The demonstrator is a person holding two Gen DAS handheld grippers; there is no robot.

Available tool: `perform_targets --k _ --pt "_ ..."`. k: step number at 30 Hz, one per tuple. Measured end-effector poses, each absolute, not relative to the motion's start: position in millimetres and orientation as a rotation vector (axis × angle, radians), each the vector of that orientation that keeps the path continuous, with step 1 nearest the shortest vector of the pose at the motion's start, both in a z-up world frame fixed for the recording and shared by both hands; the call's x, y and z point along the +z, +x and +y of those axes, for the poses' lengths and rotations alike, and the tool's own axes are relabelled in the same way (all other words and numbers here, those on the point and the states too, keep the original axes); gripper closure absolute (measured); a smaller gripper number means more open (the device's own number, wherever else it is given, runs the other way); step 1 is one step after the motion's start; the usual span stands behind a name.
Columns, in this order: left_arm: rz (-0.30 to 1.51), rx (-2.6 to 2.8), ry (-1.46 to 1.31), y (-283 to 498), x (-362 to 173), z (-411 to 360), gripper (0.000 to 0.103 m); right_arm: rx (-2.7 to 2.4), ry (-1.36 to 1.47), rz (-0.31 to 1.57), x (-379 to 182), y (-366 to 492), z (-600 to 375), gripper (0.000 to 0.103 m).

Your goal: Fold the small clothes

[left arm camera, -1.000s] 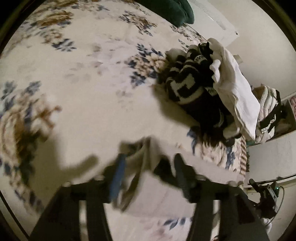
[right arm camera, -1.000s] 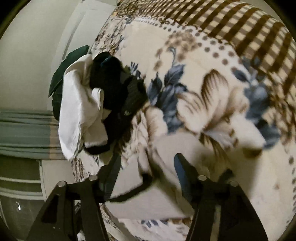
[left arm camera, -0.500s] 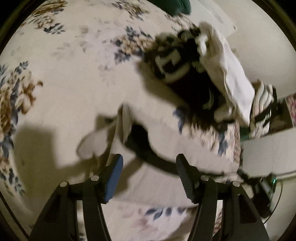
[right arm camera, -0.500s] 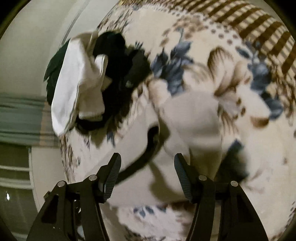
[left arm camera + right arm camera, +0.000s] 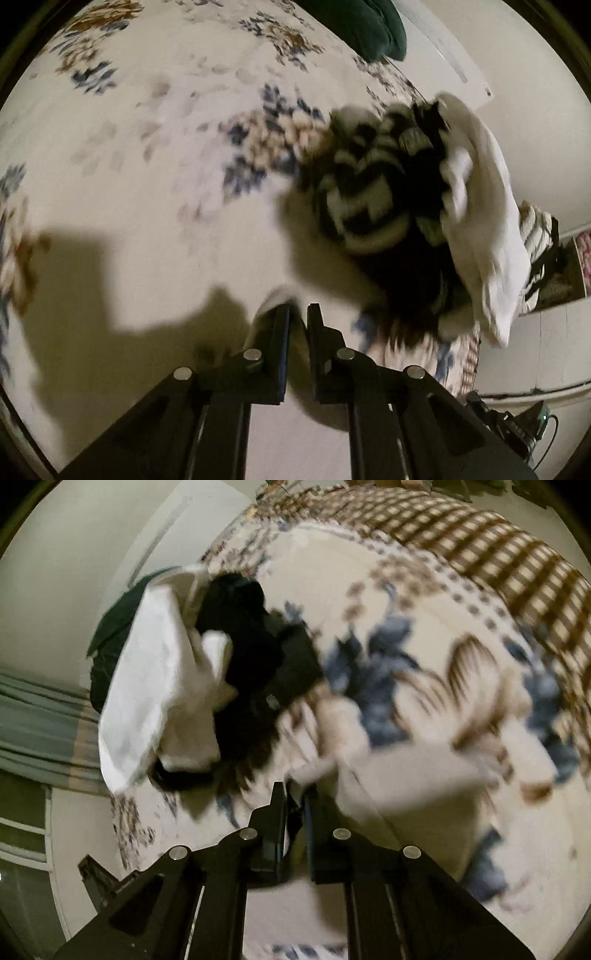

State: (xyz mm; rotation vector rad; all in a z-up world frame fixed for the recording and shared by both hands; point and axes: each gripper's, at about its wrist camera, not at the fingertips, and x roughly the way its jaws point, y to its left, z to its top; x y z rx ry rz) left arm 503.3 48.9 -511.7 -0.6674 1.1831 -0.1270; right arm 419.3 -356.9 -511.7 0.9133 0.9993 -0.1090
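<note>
A small cream garment with dark trim lies on the floral bedspread (image 5: 166, 166). My left gripper (image 5: 298, 314) is shut on one edge of it (image 5: 269, 302); most of the cloth is hidden under the fingers. My right gripper (image 5: 295, 794) is shut on another edge, and the cream garment (image 5: 406, 775) spreads out to the right of the fingers. Both views are blurred by motion.
A pile of clothes, black-and-white patterned (image 5: 369, 199) and white (image 5: 487, 229), lies ahead to the right; in the right wrist view it (image 5: 207, 686) is ahead to the left. A dark green cushion (image 5: 362, 26) sits at the far edge. A checked blanket border (image 5: 480, 554) runs along the bed.
Both grippers went from open to shut on the cream garment's edges. The garment, spread out in front of them before, is now gathered at the fingertips.
</note>
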Motion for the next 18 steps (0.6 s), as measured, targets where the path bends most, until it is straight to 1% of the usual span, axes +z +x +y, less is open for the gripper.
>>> perform_targets --k 2,5,6,7,8,9,10,11,12,14,18 --pt "1.186 -0.103 -0.664 518.3 -514.7 54.8 0.093 -0.122 0.928 0.973 -511.8 432.9 -367.8 0.092" --pt "1.188 -0.102 -0.641 521.7 -509.6 64.1 0.093 -0.154 0.964 1.006 -516.5 448.6 -386.9 0.092" --pt "1.181 -0.109 -0.621 514.3 -504.7 66.6 0.091 -0.159 0.963 1.015 -515.1 448.6 -389.9 0.091" --pt "1.188 -0.11 -0.603 507.1 -501.9 68.5 0.088 -0.159 0.95 1.019 -511.6 445.0 -392.3 0.087" --pt "1.202 -0.112 -0.59 496.4 -499.8 70.6 0.081 -0.158 0.93 1.023 -507.1 438.3 -393.3 0.068" --pt "1.206 -0.117 -0.589 481.8 -497.4 73.6 0.076 -0.157 0.917 1.028 -503.1 428.8 -393.6 0.045" --pt "1.203 -0.122 -0.588 469.2 -495.8 75.2 0.07 -0.154 0.92 1.029 -500.5 418.7 -393.7 0.039" --pt "1.209 -0.119 -0.576 455.2 -495.0 76.6 0.056 -0.147 0.93 1.024 -498.6 406.6 -393.4 0.039" --pt "1.215 -0.111 -0.568 438.1 -494.9 78.0 0.047 -0.147 0.937 1.025 -497.3 392.8 -392.6 0.039" --pt "1.221 -0.112 -0.563 415.0 -497.5 78.2 0.044 -0.169 0.931 1.05 -498.4 366.6 -388.3 0.039" --pt "1.258 -0.087 -0.53 390.5 -511.8 75.5 0.044 -0.203 0.906 1.074 -504.1 330.6 -376.6 0.038"
